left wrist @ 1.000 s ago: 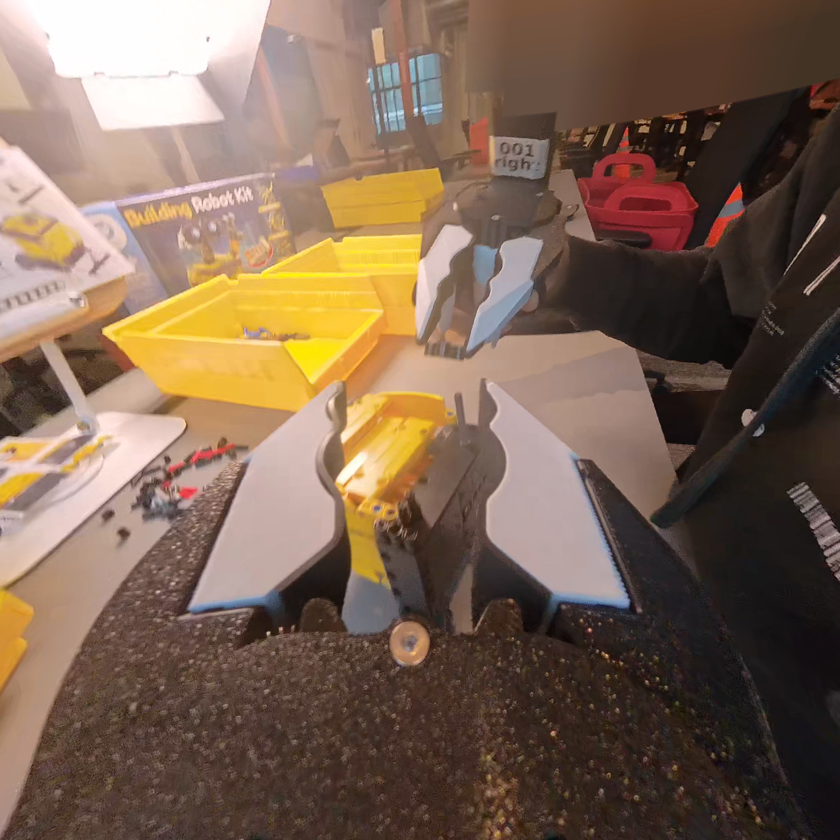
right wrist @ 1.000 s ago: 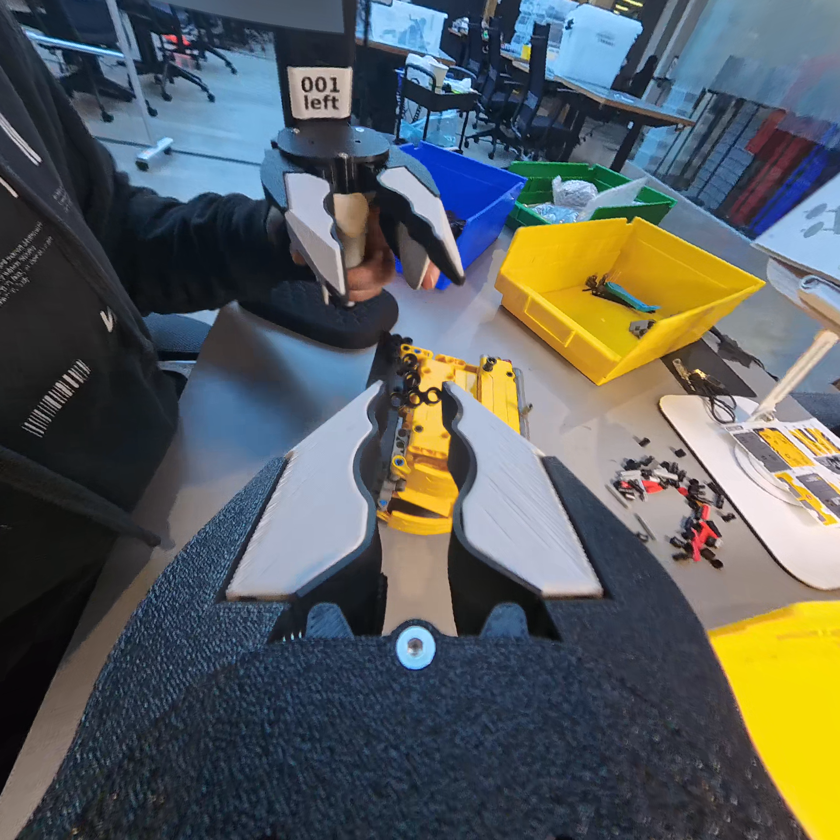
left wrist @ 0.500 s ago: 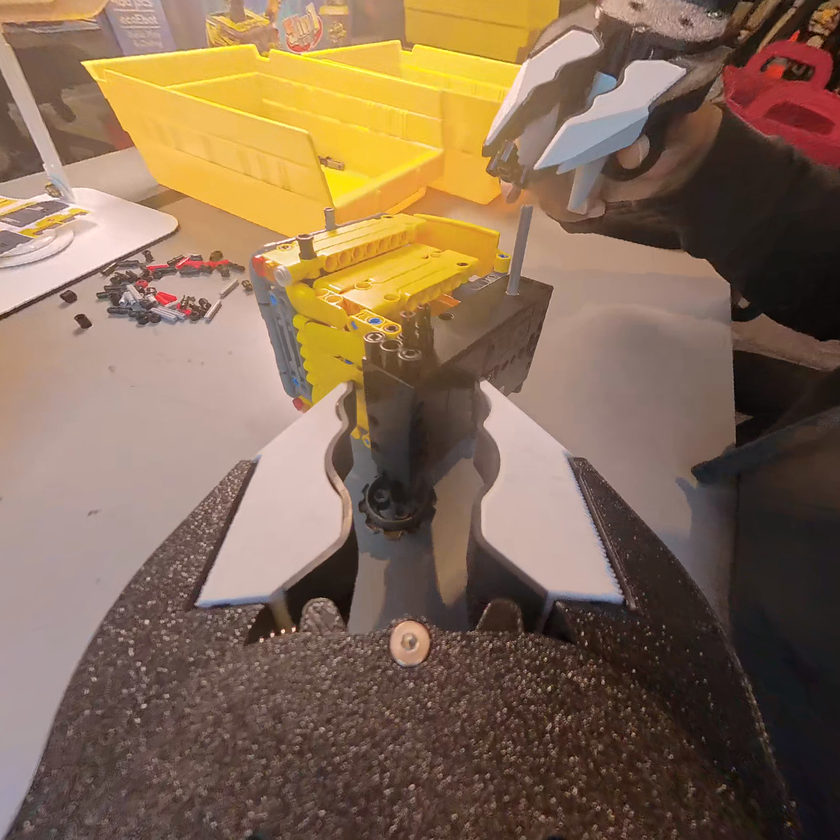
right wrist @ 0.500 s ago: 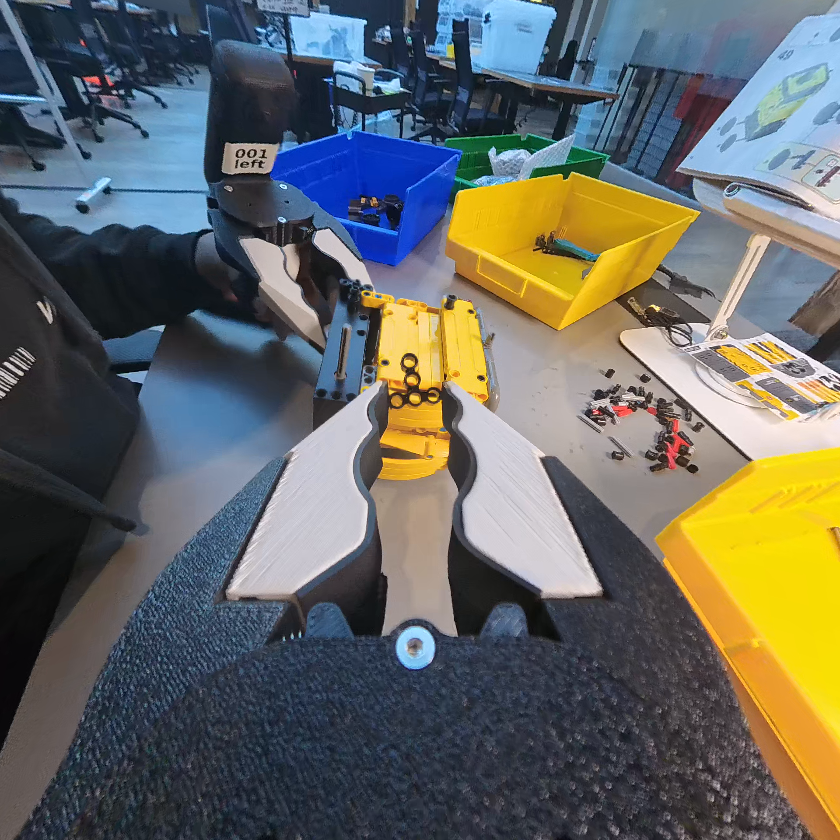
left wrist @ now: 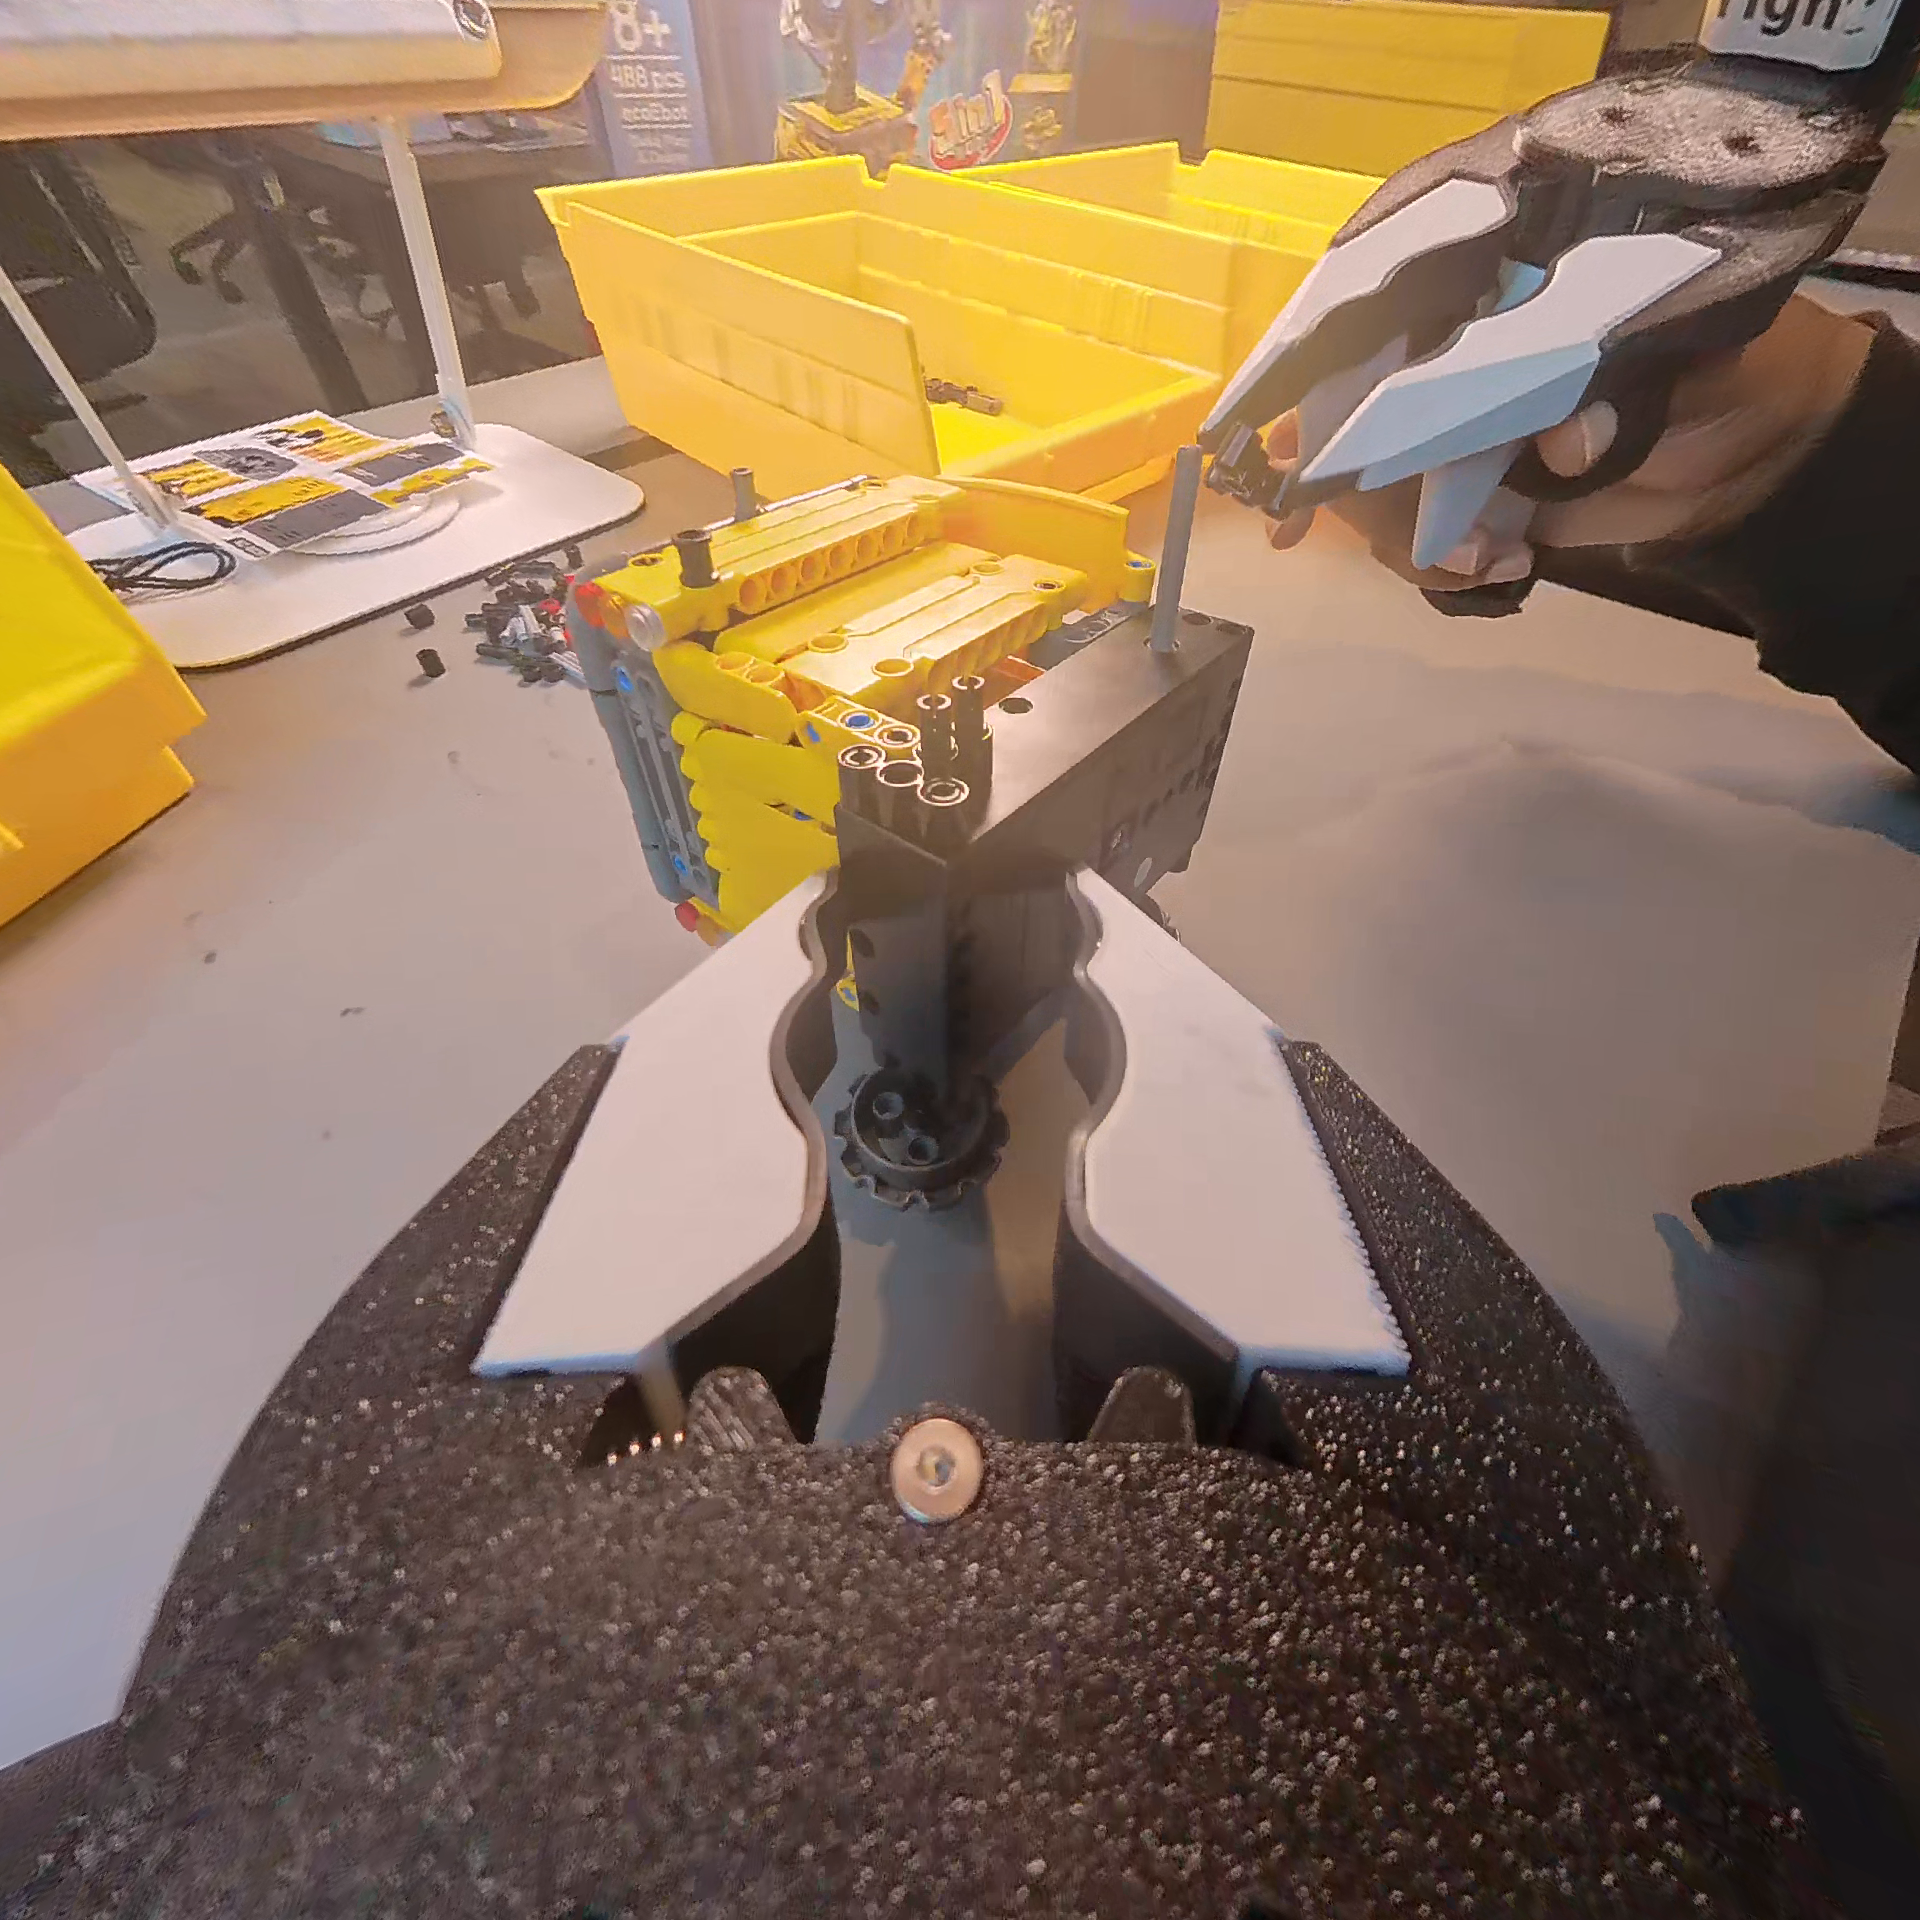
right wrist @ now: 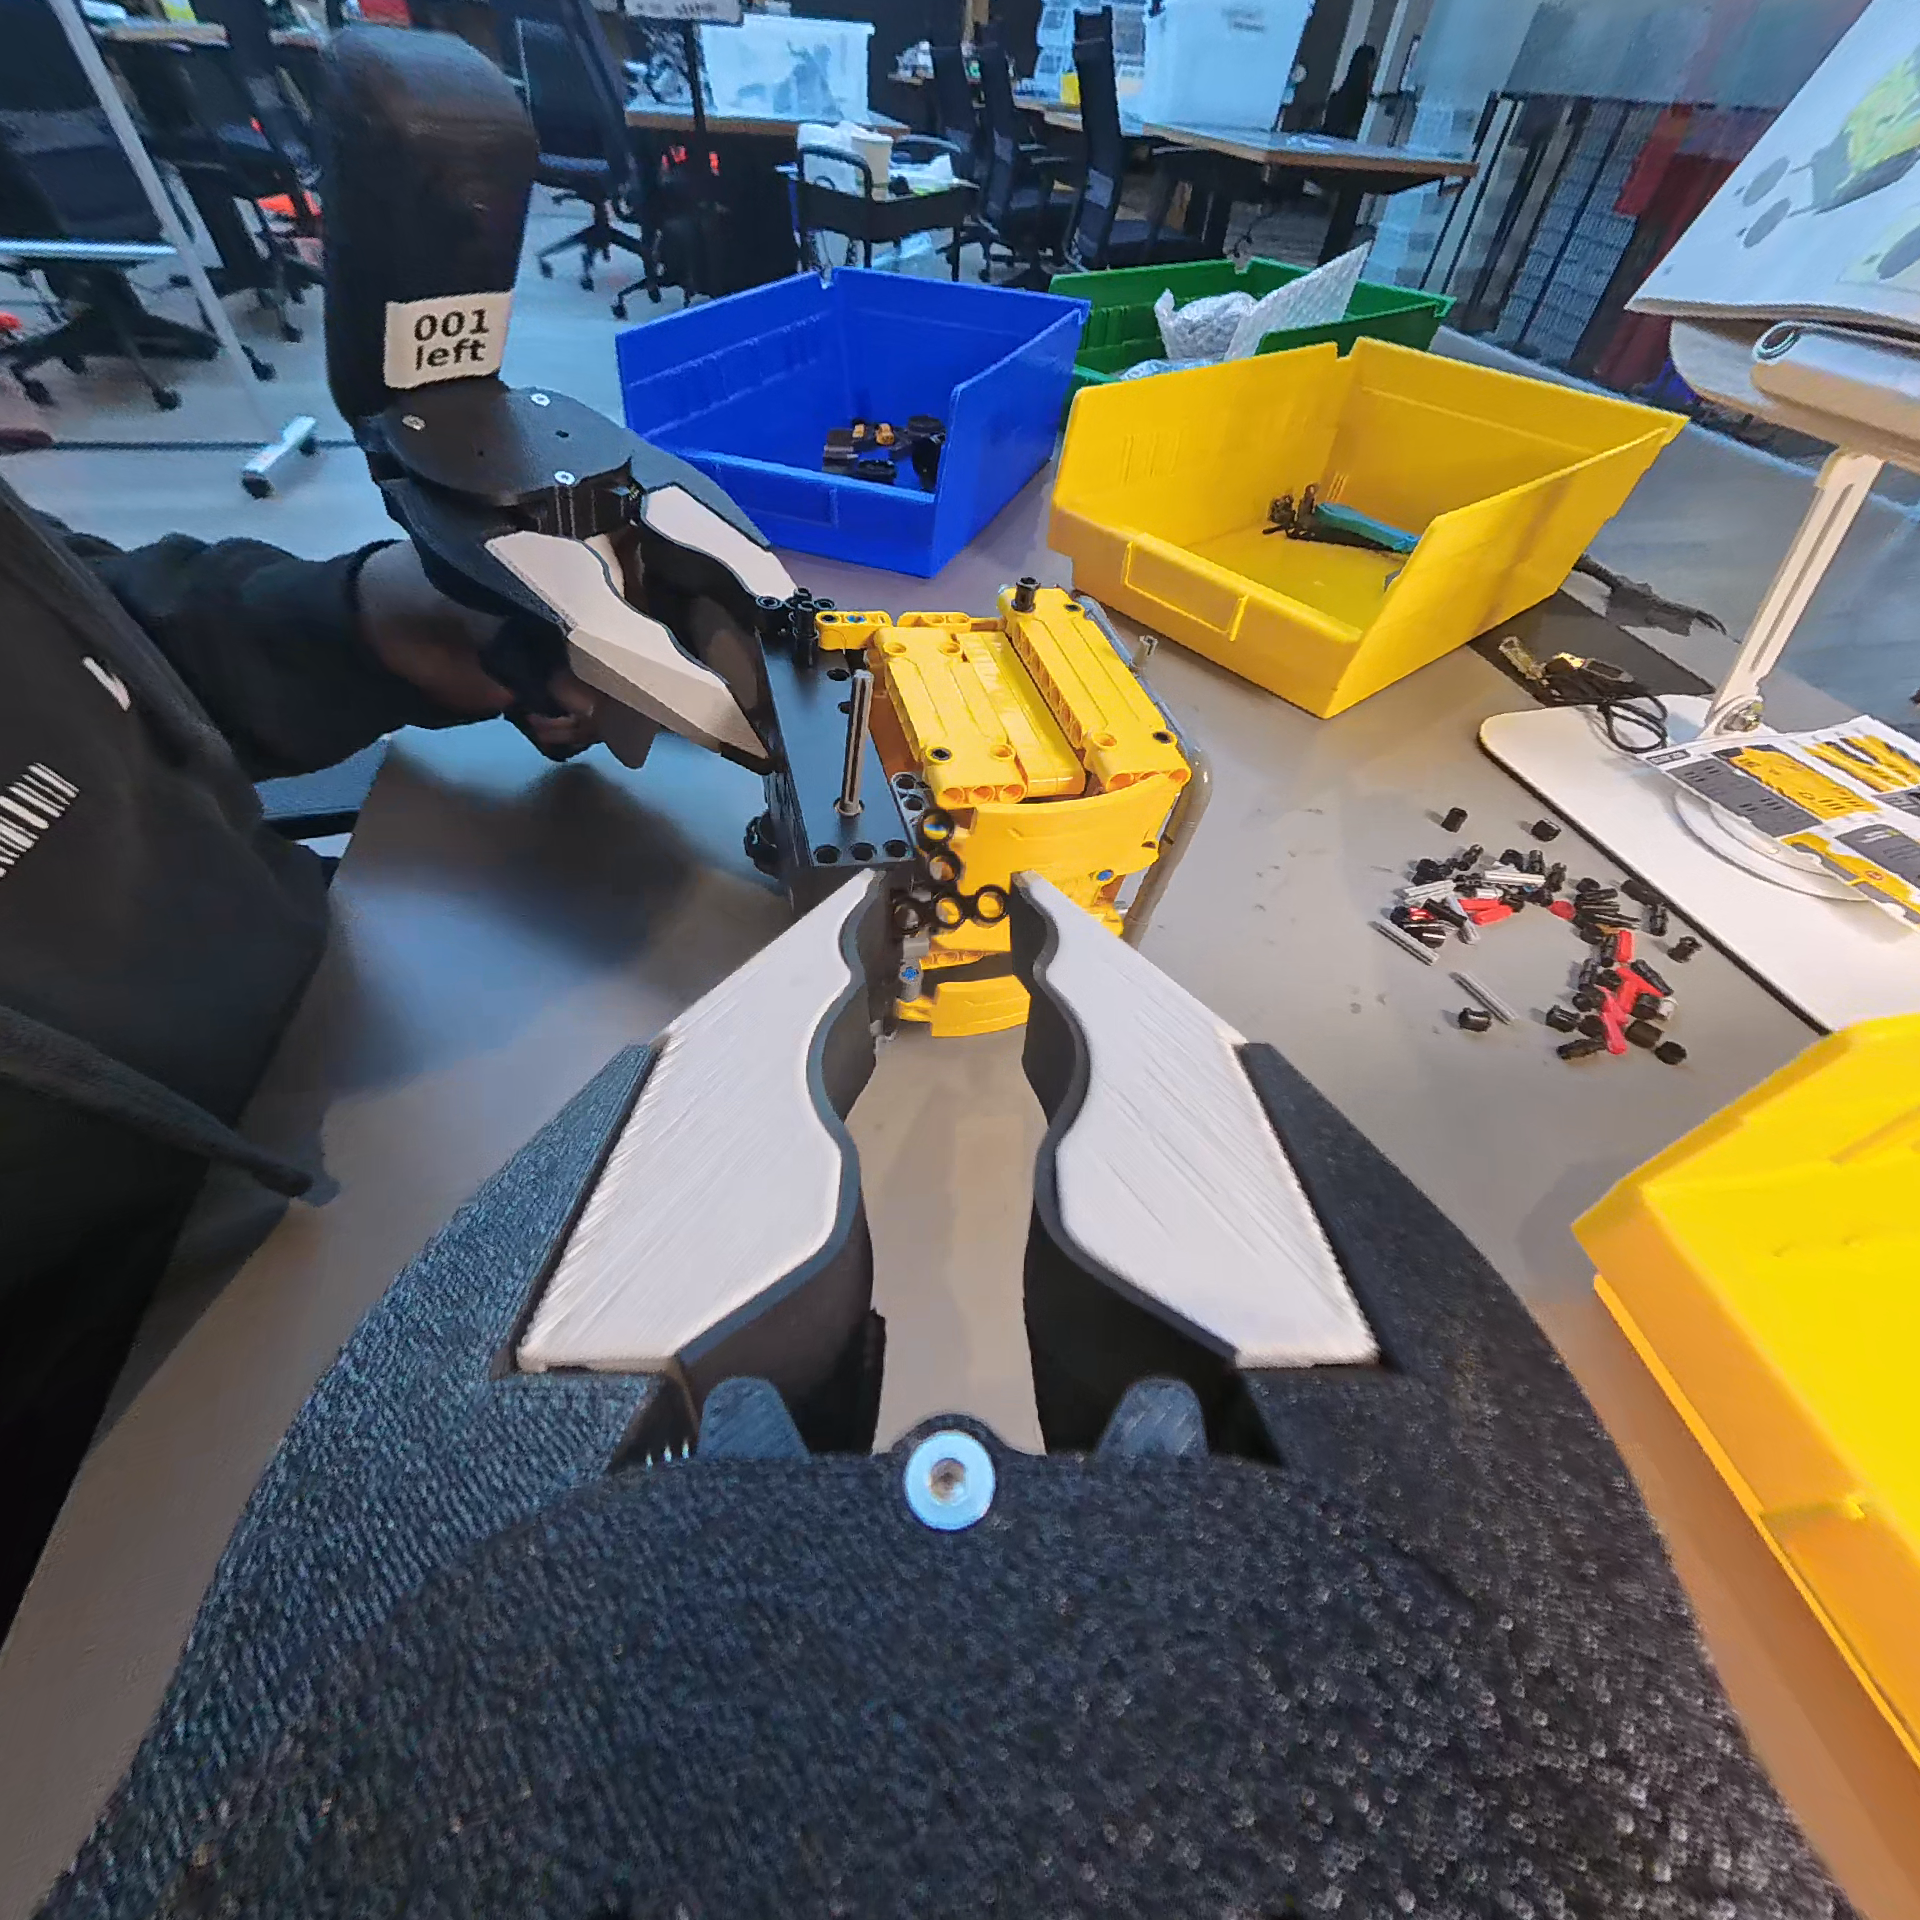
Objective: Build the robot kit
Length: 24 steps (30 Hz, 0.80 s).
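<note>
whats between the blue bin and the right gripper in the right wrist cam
The yellow and black brick model stands between the blue bin and the right gripper, as the right wrist view shows.

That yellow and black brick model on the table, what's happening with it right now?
A person works on the brick model with two handheld grippers. The left gripper is clamped on the model's black block end. The right gripper pinches a small black connector piece near the upright grey axle. Loose pins and yellow bins sit around.
</note>
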{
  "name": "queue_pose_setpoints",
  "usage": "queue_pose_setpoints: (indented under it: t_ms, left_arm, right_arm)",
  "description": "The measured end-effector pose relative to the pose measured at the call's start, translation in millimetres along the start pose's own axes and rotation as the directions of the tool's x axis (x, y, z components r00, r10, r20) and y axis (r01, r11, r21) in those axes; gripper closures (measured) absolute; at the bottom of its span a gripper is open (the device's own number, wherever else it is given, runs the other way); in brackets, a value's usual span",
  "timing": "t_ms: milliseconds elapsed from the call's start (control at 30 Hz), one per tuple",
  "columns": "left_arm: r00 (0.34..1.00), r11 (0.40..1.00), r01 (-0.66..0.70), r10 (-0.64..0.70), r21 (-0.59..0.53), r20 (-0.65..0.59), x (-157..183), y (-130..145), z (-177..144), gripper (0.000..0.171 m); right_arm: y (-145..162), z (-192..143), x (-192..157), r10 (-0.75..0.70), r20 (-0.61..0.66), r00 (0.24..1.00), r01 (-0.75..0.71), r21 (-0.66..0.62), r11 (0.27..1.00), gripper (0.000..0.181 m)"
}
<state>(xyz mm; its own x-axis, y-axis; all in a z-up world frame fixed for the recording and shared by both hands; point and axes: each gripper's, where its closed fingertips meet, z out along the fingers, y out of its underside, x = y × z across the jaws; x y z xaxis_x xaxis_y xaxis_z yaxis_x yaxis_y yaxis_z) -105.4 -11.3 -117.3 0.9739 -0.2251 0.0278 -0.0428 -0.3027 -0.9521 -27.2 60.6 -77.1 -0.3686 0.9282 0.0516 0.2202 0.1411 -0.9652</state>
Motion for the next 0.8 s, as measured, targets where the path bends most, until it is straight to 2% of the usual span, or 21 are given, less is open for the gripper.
queue_pose_setpoints:
  t_ms: [200, 367, 533, 700, 800]
  left_arm:
    - [1.000, 1.000, 0.023, -0.022, 0.018, -0.007, 3.9, -1.8, 0.4, 0.134]
    - [0.995, 0.997, 0.056, -0.052, 0.043, -0.087, 11.1, -5.1, -3.4, 0.138]
    - [0.988, 0.993, 0.065, -0.050, 0.098, -0.148, 10.2, -14.1, -14.2, 0.133]
    - [0.986, 0.976, 0.061, -0.027, 0.207, -0.164, -4.5, -38.6, -34.3, 0.128]
    - [0.995, 0.969, 0.005, 0.019, 0.246, -0.095, -28.4, -54.5, -40.7, 0.126]
  right_arm:
    - [16.9, 1.3, 0.2, 0.001, 0.015, 1.000, 0.000, -0.068, 0.998, 0.158]
    - [24.5, 2.7, 0.4, 0.011, 0.018, 1.000, -0.009, -0.086, 0.996, 0.158]
    - [24.1, 3.2, 2.2, 0.016, 0.018, 1.000, -0.014, -0.076, 0.997, 0.158]
    - [21.8, 2.3, 4.0, 0.015, 0.019, 1.000, -0.014, -0.059, 0.998, 0.158]
    - [16.1, 0.4, 6.1, 0.012, 0.021, 1.000, -0.012, -0.031, 0.999, 0.158]
